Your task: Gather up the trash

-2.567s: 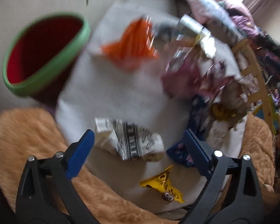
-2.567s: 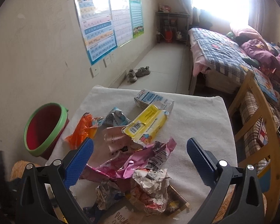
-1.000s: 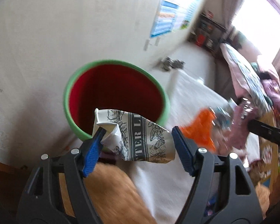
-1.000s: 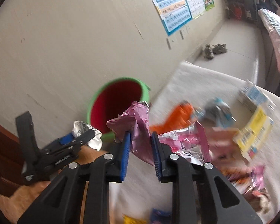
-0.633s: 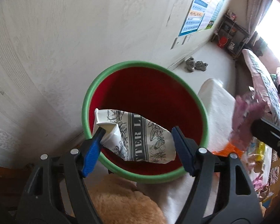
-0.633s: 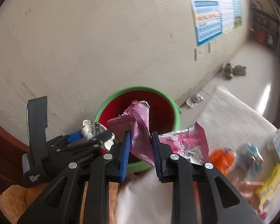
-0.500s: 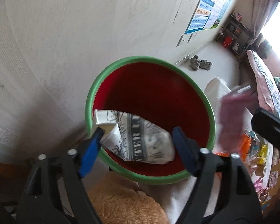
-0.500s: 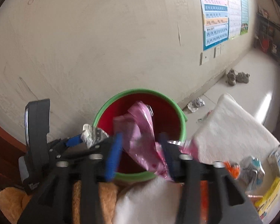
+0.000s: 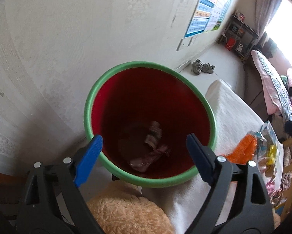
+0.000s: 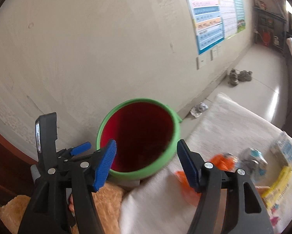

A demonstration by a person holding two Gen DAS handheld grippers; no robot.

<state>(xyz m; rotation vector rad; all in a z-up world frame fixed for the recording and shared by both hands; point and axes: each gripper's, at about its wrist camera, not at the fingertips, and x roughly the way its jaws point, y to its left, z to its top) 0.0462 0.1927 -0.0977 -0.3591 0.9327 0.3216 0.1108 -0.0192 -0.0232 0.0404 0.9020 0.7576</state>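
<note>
Hovering over the red bin (image 9: pixel 149 105) w/ both tongs just opened wide & empty — left gripper (image 9: pixel 144 148), right gripper (image 10: pixel 146 159) — printed wrapper (image 9: pixel 153 134) & pink wrapper (image 9: pixel 148 156) now lie at its bottom, so 2 pcs done, more trash (image 10: pixel 222 161) waits on the cloth (image 10: pixel 233 124).

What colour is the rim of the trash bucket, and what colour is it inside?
The trash bucket has a green rim and a red inside, clearest in the left wrist view.
</note>
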